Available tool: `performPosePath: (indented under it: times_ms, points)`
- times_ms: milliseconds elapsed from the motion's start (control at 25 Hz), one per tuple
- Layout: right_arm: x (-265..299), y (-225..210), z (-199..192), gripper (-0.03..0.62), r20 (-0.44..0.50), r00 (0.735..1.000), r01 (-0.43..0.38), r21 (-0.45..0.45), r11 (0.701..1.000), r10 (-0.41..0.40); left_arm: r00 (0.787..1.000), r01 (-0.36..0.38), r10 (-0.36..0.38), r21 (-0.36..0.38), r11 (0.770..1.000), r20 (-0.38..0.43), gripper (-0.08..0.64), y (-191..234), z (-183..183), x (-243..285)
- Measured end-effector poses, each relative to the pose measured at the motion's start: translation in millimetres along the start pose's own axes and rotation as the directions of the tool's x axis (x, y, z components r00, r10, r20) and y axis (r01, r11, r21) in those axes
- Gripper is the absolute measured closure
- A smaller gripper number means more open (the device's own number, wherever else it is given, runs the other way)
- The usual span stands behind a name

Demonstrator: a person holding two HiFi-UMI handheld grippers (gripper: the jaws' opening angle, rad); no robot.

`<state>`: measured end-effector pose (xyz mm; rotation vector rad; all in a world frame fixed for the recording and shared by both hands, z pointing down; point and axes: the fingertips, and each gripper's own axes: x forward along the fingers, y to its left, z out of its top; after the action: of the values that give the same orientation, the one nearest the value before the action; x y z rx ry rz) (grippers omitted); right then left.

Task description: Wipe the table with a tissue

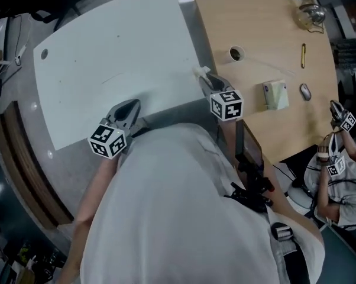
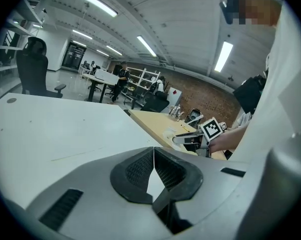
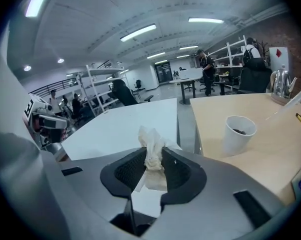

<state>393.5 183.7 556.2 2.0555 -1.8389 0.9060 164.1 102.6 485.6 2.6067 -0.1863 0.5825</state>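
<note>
The white table fills the upper left of the head view. My right gripper hovers over the white table's right edge, by the gap to the wooden table. It is shut on a crumpled white tissue. In the right gripper view the tissue sticks up from between the pads of the right gripper. My left gripper is at the white table's near edge, shut, with nothing in it. The left gripper view shows the left gripper with its tips touching and the white table beyond them.
On the wooden table stand a paper cup, a pale green box, a mouse, a pen and a glass pot. Another person with grippers sits at the right. A chair stands beyond the white table.
</note>
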Motion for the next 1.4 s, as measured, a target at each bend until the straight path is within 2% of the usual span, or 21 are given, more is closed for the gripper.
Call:
performPosePath:
  times_ms: [280, 480, 1160, 1400]
  points:
    - [-4, 14, 14, 0.491, -0.017, 0.999, 0.032, -0.022, 0.999, -0.032, 1.000, 0.021, -0.021, -0.012, 1.000, 0.023, 0.552, 14, 7, -15]
    - [-6, 20, 6, 0.491, -0.033, 0.998, 0.053, -0.014, 0.999, -0.053, 0.998, 0.056, -0.055, -0.009, 0.998, 0.032, 0.552, 13, 8, -13]
    - [9, -13, 3, 0.491, -0.104, 0.991, 0.080, -0.020, 0.997, -0.082, 0.999, 0.032, -0.030, -0.083, 0.996, 0.025, 0.552, 8, -10, -1]
    - [30, -31, 10, 0.491, -0.125, 0.989, 0.080, -0.028, 0.996, -0.083, 0.999, 0.029, -0.027, -0.083, 0.996, 0.024, 0.552, 3, -5, 15]
